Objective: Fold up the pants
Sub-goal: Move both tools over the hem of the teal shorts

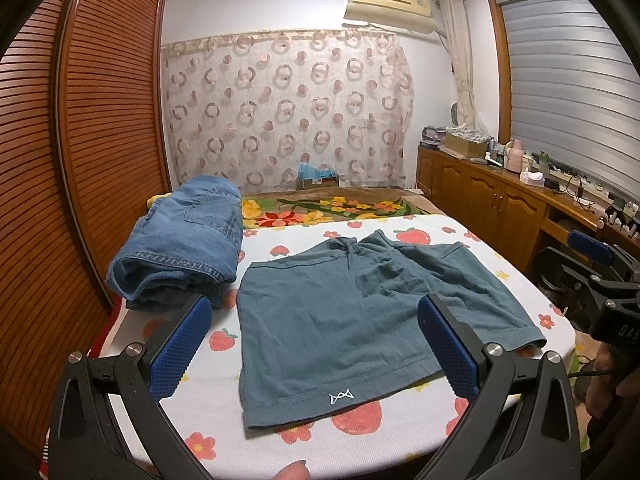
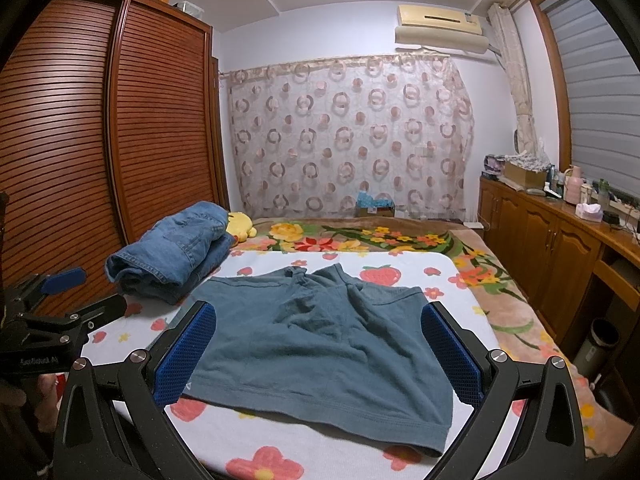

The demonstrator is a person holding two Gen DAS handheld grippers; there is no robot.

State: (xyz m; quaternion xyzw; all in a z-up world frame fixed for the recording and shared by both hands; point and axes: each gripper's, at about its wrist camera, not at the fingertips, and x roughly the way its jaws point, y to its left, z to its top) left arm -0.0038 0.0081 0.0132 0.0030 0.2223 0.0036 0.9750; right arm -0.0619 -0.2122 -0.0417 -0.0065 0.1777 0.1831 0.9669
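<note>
Two claws gape above teal shorts (image 1: 340, 320) spread flat on the bed (image 1: 460, 240).
Left claw (image 1: 316, 344) and right claw (image 2: 320, 354) hold nothing; folded jeans (image 1: 184, 248) lie far left.

Matt teal cloth shorts (image 1: 352, 312), probably cotton, beside rough blue denim jeans (image 1: 188, 248).

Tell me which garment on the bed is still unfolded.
The teal shorts, spread flat between both open grippers. The blue jeans beside them are already folded into a stack.
</note>
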